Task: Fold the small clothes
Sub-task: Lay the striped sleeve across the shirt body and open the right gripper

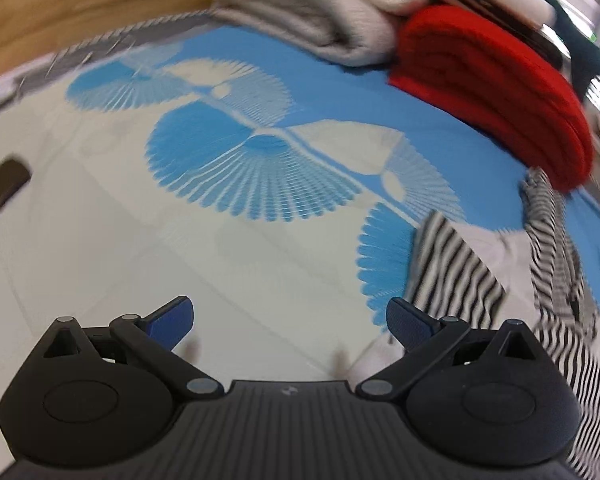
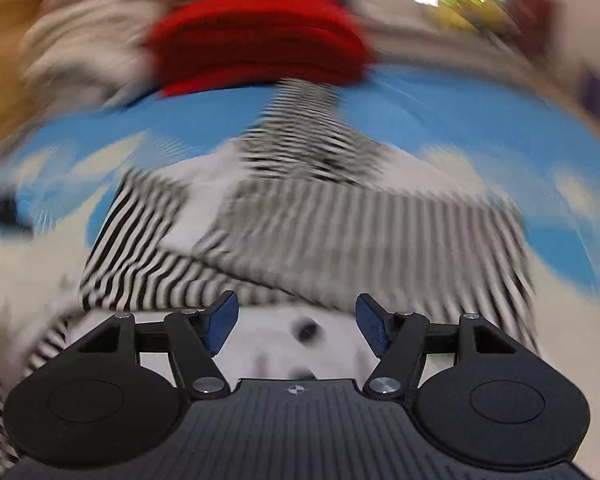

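Left wrist view: left gripper (image 1: 290, 322) over pale part of bedsheet (image 1: 228, 240), jaws spread wide, nothing between blue pads (image 1: 172, 322). Striped garment (image 1: 460, 268) at right edge of frame, lying on sheet, near but apart from right-hand pad. Folded red cloth (image 1: 496, 88) farther back, on blue part of sheet. Beige cloth (image 1: 320, 12) heaped just beside red cloth, at far edge. Blue fan pattern (image 1: 252, 172) printed across sheet centre.

Right wrist view: heavily blurred. Right gripper (image 2: 297, 322) above striped garment (image 2: 340, 232), jaws released, no cloth between pads (image 2: 220, 324). Black-and-white stripes spread across frame centre, one flap folded diagonally over left portion. White panel of garment with dark round spot directly below open jaws. Red cloth (image 2: 260, 44) beyond garment, touching or just behind its far end; cannot tell which.
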The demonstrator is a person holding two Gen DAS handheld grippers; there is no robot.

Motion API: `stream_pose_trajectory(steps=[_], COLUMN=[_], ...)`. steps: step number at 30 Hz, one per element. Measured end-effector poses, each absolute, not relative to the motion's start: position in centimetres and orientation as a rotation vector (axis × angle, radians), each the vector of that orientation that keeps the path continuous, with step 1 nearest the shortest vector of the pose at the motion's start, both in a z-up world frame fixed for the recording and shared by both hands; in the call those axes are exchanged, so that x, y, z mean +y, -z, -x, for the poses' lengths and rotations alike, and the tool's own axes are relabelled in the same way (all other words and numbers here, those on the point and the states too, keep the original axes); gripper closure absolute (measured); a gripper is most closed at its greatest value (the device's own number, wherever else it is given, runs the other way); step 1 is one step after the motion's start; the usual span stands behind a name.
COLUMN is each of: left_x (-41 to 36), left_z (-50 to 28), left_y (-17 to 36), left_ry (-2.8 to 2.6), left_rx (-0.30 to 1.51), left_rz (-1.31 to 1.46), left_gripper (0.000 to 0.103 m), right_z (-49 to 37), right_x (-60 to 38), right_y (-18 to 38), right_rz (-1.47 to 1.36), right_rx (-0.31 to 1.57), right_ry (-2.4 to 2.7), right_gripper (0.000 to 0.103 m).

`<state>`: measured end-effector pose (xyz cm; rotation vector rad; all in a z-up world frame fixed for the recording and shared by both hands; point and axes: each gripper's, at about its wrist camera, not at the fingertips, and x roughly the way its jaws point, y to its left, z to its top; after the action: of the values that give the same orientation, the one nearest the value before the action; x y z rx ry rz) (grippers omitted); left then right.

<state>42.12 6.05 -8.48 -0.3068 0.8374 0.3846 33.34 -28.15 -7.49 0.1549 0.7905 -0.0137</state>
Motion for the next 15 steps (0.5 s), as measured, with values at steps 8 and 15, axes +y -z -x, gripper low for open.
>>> stream_pose_trajectory(steps=[8, 15], left_x=[0.9, -0.6], left_z=[-40.0, -39.1], left_y=[7.8, 7.7], left_ry=[-0.325, -0.261], left_rx=[0.811, 0.819], left_rz=[0.012, -0.072], left_gripper=[0.0, 0.0], right_z=[-24.0, -25.9], right_x=[-32.8, -34.5], right_y=[7.0, 9.4], right_rz=[-0.322, -0.271], right_rx=[0.696, 0.763], right_ry=[0.199, 0.251], right_gripper=[0.028, 0.028])
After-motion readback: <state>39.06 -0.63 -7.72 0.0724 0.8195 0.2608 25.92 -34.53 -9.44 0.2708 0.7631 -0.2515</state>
